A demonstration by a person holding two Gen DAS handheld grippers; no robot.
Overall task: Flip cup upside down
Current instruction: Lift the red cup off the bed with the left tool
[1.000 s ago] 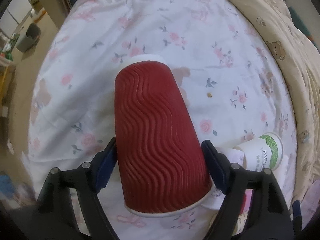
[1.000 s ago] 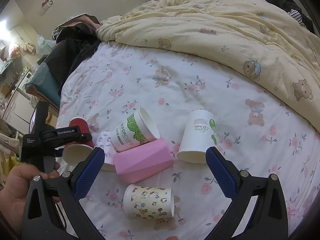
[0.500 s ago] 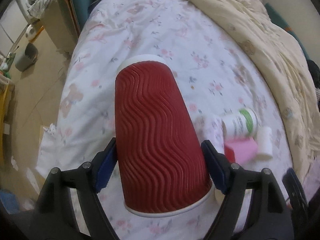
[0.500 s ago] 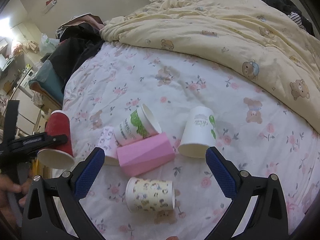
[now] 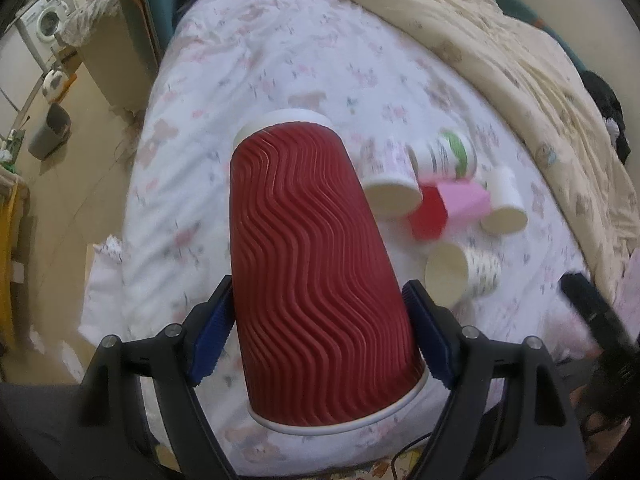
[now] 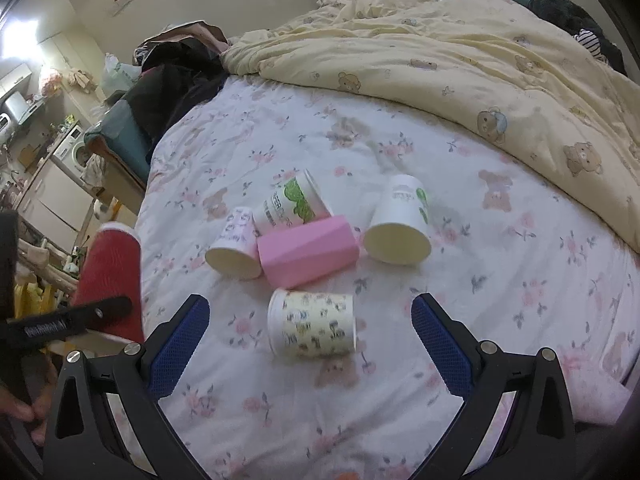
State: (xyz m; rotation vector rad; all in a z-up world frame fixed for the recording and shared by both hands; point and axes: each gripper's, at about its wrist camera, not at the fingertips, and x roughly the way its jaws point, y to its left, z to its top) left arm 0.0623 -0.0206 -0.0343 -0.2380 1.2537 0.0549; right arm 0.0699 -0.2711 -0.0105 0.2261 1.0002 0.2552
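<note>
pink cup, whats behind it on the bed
Directly behind the pink cup lies the green-printed white cup, resting against it. Where the two meet is hidden by the pink cup's body.

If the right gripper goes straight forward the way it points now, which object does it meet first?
Most likely the cartoon-print cup, lying on its side on the bed sheet between the open fingers of the right gripper. The pink cup lies behind it. Depth is uncertain here.
</note>
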